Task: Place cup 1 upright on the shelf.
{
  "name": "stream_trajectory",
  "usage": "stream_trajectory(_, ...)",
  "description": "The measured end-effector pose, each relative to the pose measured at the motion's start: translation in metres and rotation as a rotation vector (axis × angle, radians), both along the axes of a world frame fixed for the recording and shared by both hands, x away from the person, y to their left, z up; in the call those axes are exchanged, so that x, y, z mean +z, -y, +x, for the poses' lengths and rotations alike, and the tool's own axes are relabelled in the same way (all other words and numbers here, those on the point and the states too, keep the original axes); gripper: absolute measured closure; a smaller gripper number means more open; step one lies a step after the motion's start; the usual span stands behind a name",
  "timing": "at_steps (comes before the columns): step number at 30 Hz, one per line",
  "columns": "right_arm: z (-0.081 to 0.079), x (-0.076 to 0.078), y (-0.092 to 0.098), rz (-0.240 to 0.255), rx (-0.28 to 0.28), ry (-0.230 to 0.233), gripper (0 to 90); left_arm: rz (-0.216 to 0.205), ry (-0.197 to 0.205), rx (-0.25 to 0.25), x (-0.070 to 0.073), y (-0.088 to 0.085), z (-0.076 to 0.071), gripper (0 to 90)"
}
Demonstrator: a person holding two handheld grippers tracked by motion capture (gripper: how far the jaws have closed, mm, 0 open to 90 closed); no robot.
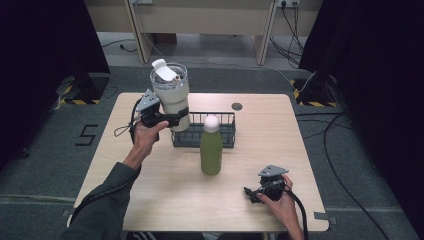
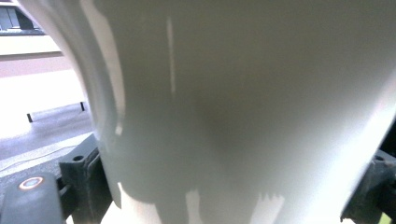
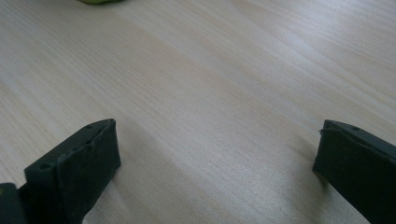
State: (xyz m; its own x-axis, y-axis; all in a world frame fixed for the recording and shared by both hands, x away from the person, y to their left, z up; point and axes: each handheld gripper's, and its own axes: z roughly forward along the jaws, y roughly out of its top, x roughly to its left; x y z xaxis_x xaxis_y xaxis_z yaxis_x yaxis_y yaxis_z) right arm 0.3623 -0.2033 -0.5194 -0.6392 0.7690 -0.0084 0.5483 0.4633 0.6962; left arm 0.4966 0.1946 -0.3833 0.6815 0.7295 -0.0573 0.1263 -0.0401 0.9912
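A cream tumbler (image 1: 171, 95) with a clear lid and a white flip tab is held up above the left end of a black wire basket (image 1: 225, 136). My left gripper (image 1: 177, 119) is shut on its lower body; its pale wall (image 2: 243, 107) spans the left gripper view between the jaws. A green bottle (image 1: 211, 146) with a white cap stands upright in front of the basket. My right gripper (image 1: 248, 192) rests low at the front right of the table, open with bare wood between its jaws (image 3: 215, 154).
The light wooden table (image 1: 165, 200) has a small dark round insert (image 1: 237, 106) near its far edge. Black curtains flank both sides, and cables lie on the grey floor to the right.
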Motion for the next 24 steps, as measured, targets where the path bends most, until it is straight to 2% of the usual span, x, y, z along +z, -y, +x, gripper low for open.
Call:
stream_trajectory(12, 0.0, 0.0, 0.0, -0.001, 0.001, 0.001, 0.4, -0.003, -0.02, 0.008, -0.014, 0.009, 0.018, 11.0)
stream_trajectory(24, 0.0, 0.0, 0.0, -0.001, 0.002, 0.001, 0.3, -0.006, -0.022, 0.01, -0.022, 0.016, 0.029, 11.1)
